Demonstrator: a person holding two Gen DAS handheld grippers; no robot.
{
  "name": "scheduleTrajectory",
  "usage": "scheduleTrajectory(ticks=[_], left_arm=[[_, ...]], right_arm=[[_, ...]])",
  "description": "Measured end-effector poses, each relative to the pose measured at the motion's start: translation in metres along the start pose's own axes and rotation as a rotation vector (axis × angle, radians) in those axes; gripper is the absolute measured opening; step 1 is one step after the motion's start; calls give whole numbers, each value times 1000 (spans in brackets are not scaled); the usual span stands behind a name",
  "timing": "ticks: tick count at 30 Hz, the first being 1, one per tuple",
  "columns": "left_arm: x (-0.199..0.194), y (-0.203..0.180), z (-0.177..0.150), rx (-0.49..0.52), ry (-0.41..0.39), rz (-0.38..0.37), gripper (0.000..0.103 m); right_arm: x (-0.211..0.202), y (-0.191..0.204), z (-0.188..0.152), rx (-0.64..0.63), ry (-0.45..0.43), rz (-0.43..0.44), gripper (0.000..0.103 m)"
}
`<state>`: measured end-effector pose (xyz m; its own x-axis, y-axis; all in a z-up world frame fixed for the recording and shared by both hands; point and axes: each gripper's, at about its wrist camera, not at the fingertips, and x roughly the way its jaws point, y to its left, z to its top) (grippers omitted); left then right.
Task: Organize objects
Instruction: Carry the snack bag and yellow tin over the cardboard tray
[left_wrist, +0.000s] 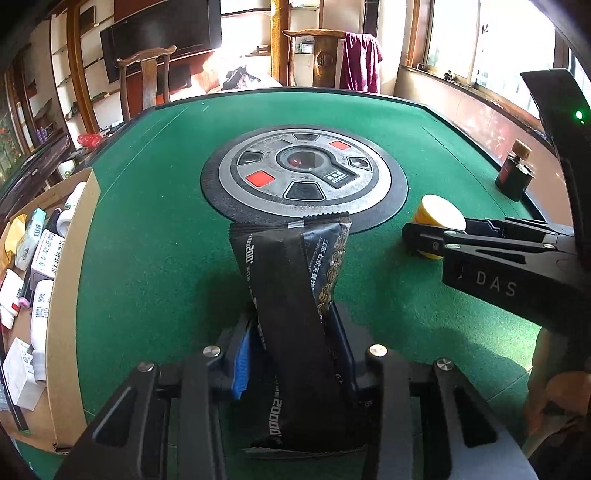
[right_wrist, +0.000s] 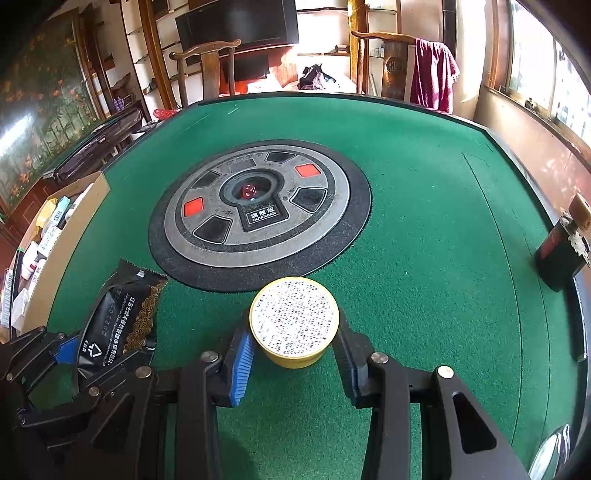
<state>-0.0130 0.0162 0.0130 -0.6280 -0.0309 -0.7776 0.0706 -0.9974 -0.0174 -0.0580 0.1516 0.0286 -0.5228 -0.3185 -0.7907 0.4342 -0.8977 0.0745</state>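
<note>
My left gripper (left_wrist: 295, 332) clamps the black sachet (left_wrist: 291, 295) upright, clear of the green table (left_wrist: 147, 221), for transfer to the cardboard box (left_wrist: 70, 266) alongside; my right gripper (right_wrist: 295, 354) clasps the yellow tin (right_wrist: 293, 321) sideways to lift it cleanly.

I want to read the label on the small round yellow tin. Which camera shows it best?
The right wrist view: the small round yellow tin sits centred between the right gripper fingers, printed white top facing the camera. The left wrist view shows it sideways, partly hidden.
</note>
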Motion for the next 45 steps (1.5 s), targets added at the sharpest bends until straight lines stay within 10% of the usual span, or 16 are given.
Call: scheduleTrajectory(ticks=[24, 45], left_arm=[[-71, 11, -17, 38, -178, 47, 34], [-128, 107, -41, -125, -284, 80, 34]], right_arm=[[-43, 20, -29, 108, -78, 79, 43], [-58, 129, -23, -39, -74, 172, 43]])
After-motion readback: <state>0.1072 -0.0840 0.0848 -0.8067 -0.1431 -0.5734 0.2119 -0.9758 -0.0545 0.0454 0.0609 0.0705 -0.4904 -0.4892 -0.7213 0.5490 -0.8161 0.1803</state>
